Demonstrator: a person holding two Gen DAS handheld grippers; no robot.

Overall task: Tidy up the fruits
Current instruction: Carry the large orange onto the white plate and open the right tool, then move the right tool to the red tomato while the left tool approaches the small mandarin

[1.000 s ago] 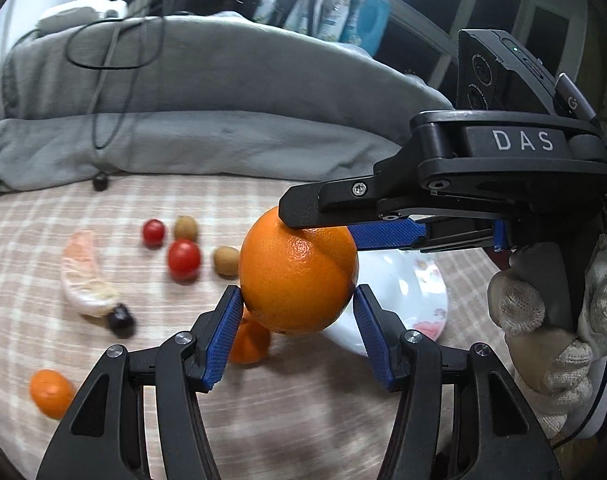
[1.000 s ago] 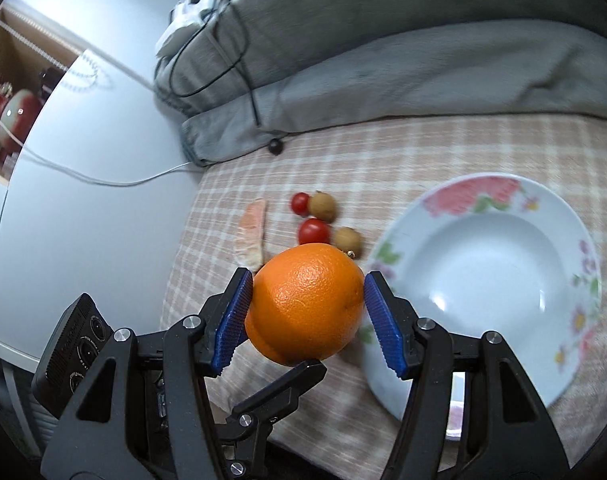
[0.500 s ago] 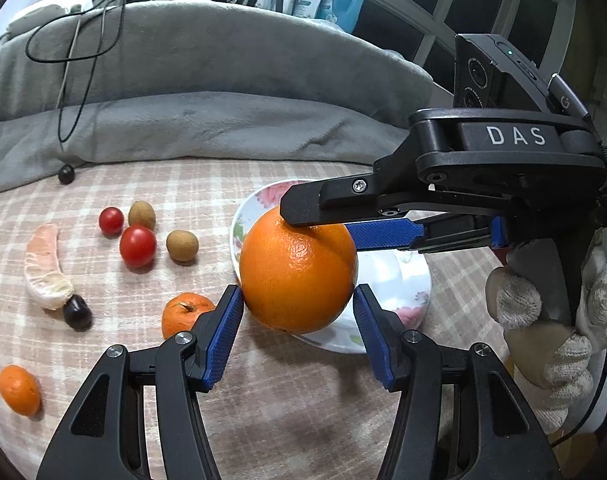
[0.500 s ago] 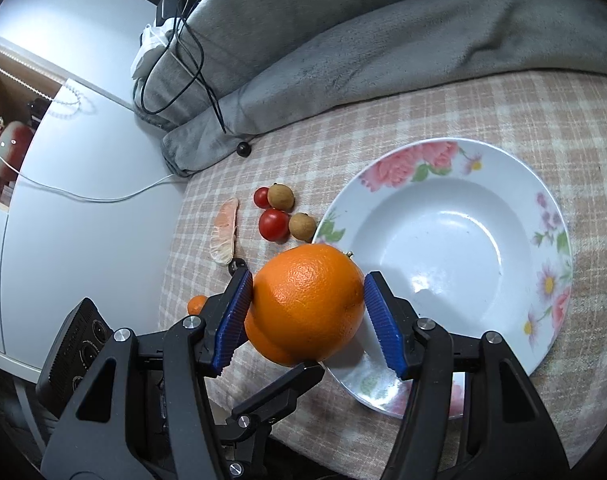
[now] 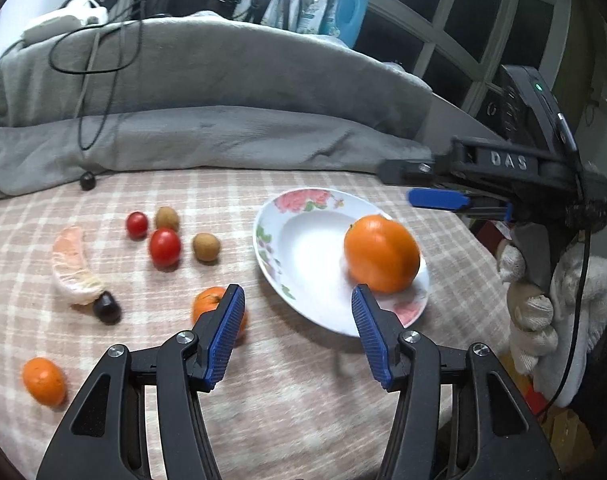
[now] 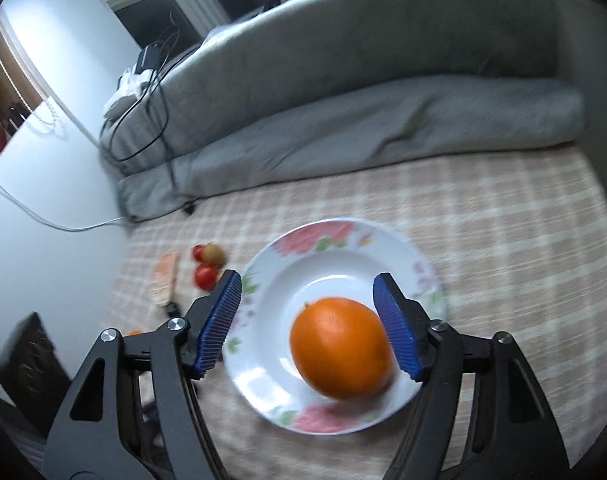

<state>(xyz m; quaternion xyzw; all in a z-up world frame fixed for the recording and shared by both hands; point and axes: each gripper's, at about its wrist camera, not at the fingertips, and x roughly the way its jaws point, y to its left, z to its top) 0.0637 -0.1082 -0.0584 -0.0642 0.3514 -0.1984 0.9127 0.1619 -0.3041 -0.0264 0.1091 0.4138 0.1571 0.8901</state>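
A large orange lies in the white flowered plate on the checked cloth; it also shows in the right wrist view, on the plate. My left gripper is open and empty, just in front of the plate. My right gripper is open above the plate, its right pad beside the orange; it shows at the right of the left wrist view. Loose on the cloth lie two red tomatoes, two brown fruits, a peeled citrus segment, a dark grape and two small oranges.
A grey folded blanket with black cables runs along the back of the cloth. A white cabinet side stands at the left. Bottles stand on the window sill behind. The cloth's front right edge drops off near the gloved hand.
Both grippers were shut on the large orange in the air. Both have opened and drawn back, and the orange now lies in the plate.
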